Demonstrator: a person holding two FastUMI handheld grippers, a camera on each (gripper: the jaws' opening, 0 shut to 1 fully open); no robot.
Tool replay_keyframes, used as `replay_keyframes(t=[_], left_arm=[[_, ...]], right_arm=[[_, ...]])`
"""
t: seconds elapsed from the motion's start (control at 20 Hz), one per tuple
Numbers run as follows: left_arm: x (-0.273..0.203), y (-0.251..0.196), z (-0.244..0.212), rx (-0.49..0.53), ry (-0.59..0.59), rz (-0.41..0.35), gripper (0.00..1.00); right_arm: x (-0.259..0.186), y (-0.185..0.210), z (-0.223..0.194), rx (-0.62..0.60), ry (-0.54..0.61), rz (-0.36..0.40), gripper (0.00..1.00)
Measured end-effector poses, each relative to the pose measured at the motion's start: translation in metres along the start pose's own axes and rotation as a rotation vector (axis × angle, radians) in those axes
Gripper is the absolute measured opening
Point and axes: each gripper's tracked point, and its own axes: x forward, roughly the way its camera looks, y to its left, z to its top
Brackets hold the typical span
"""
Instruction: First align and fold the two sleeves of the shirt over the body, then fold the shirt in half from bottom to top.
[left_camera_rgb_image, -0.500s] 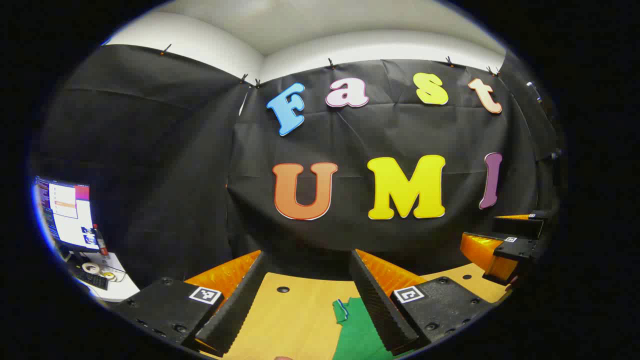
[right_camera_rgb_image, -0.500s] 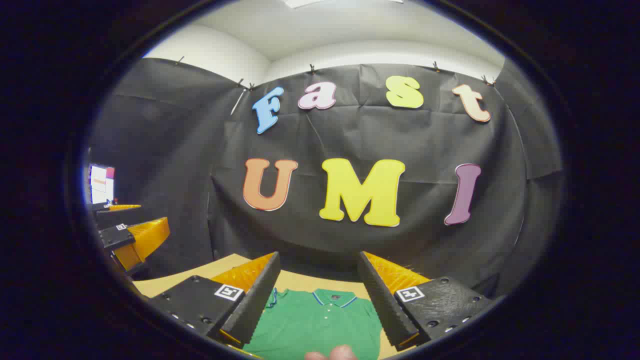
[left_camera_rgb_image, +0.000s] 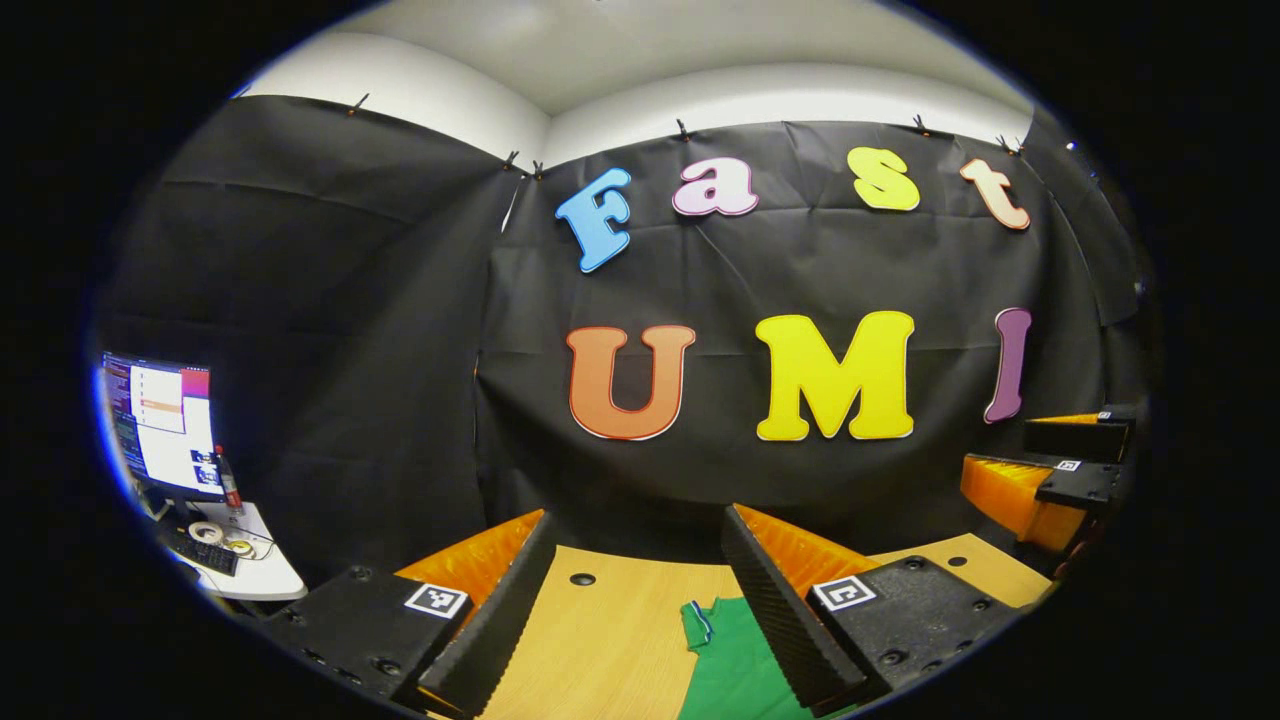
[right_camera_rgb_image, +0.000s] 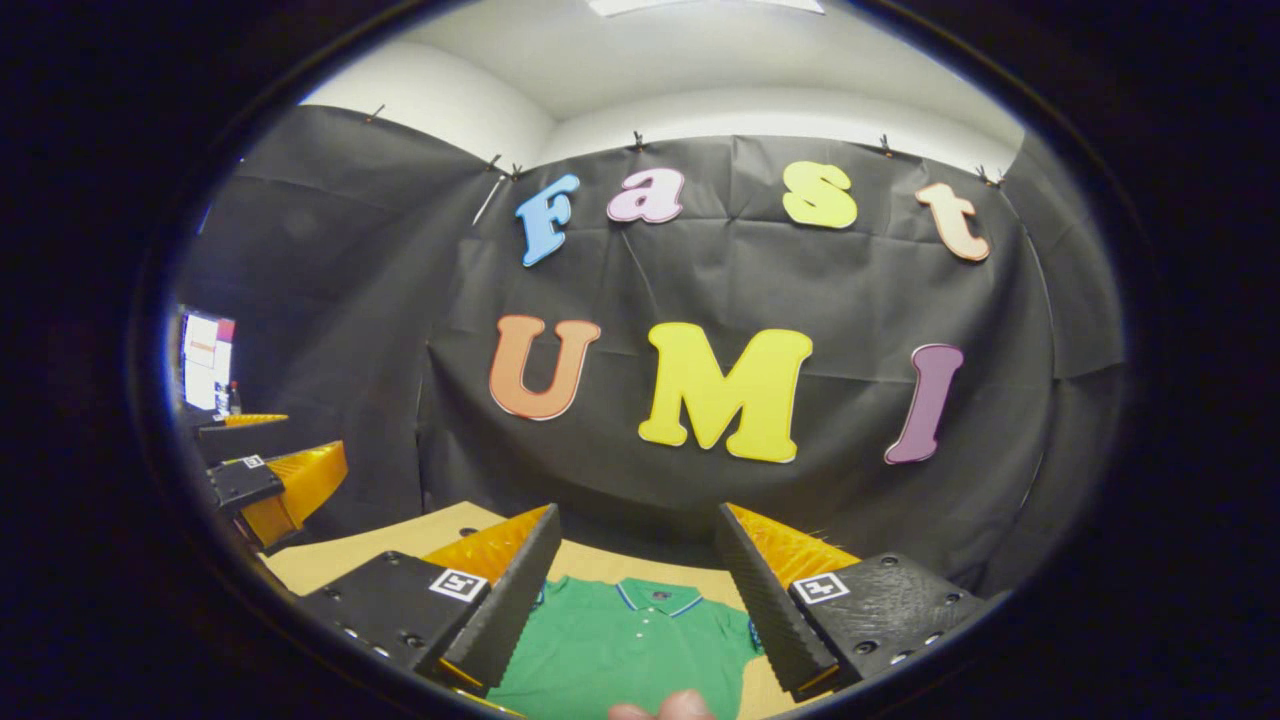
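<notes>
1. A green shirt (right_camera_rgb_image: 625, 645) is seen lying flat on a light wooden table (left_camera_rgb_image: 600, 640), collar toward the far edge. In the right gripper view its collar, trimmed with a pale stripe, and a buttoned placket are shown between that gripper's fingers.
2. In the left gripper view one sleeve (left_camera_rgb_image: 700, 622) of the shirt is spread out to the side on the table, just beside the inner edge of one finger; its cuff is edged with the same stripe.
3. The left gripper (left_camera_rgb_image: 637, 600) is held above the table with its jaws wide apart; nothing is gripped between them.
4. The right gripper (right_camera_rgb_image: 635, 590) is held above the shirt's upper part, its jaws likewise spread and empty. A fingertip (right_camera_rgb_image: 665, 708) of the person is glimpsed at the bottom edge of the right gripper view.
5. Each gripper is also seen from the other's camera, off to the side and above the table's edge.
6. The table surface is shown as pale wood grain with a small dark round hole (left_camera_rgb_image: 582, 579) near its far edge.
7. The table is backed by a black cloth wall (left_camera_rgb_image: 330, 330), pinned up with small clips along its top; above it a white wall and ceiling (left_camera_rgb_image: 640, 50) are seen.
8. Well off to the side, a lit monitor (left_camera_rgb_image: 165, 425) is stood on a white desk (left_camera_rgb_image: 255, 575) with small items beside it.
</notes>
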Motion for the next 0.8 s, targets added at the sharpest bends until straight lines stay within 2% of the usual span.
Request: replay_keyframes(t=[0.3, 0.6, 0.8], left_arm=[[0.005, -0.035, 0.002, -0.004, -0.013, -0.062, 1.00], [0.012, -0.059, -0.007, -0.016, 0.017, -0.106, 1.00], [0.017, -0.064, -0.012, -0.003, 0.019, -0.114, 1.00]], right_arm=[[-0.007, -0.042, -0.014, 0.014, 0.028, -0.072, 0.96], [-0.002, -0.061, -0.021, 0.035, 0.050, -0.098, 0.95], [0.006, -0.070, -0.043, 0.042, 0.104, -0.104, 0.95]])
